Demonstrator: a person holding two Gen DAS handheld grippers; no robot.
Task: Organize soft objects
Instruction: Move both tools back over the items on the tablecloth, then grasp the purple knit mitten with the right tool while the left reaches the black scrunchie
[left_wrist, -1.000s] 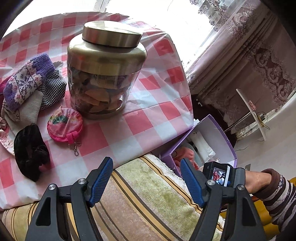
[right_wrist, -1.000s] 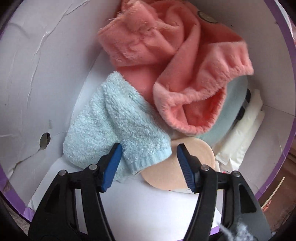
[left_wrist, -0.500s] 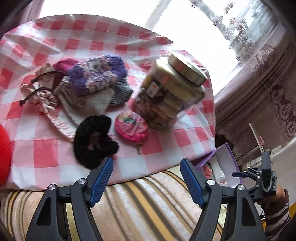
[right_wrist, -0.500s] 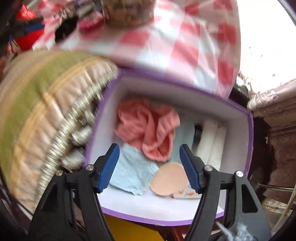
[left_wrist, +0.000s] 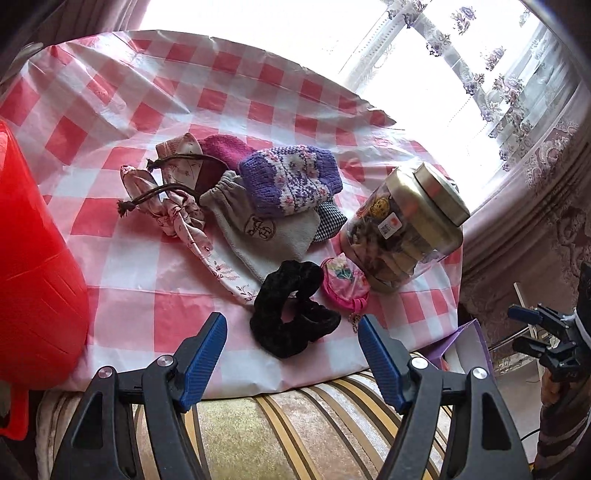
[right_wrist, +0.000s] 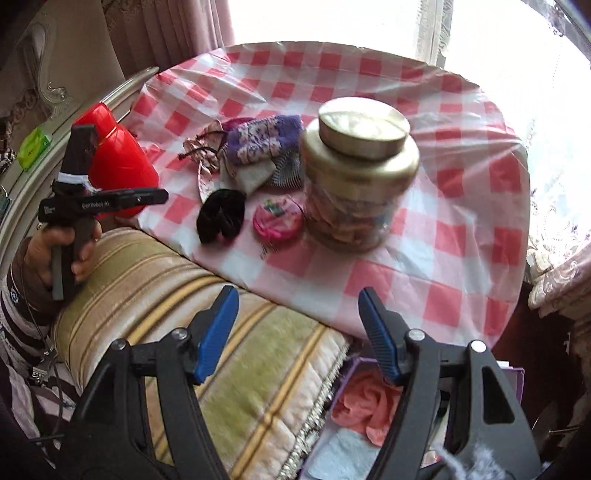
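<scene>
Red-and-white checked tablecloth (left_wrist: 122, 280) covers a table by a bright window. Using the gold-lidded glass jar (right_wrist: 354, 173) as landmark: a pink coin purse (left_wrist: 345, 282) lies just beside it, a black scrunchie (left_wrist: 291, 314) beyond that, then a purple knitted mitten (left_wrist: 291, 179) atop fabric pouches. Left gripper (left_wrist: 291, 363) and right gripper (right_wrist: 299, 332) hover spread apart, grasping nothing. Below the jar, a purple box (right_wrist: 515, 376) holds a coral towel (right_wrist: 364, 404).
</scene>
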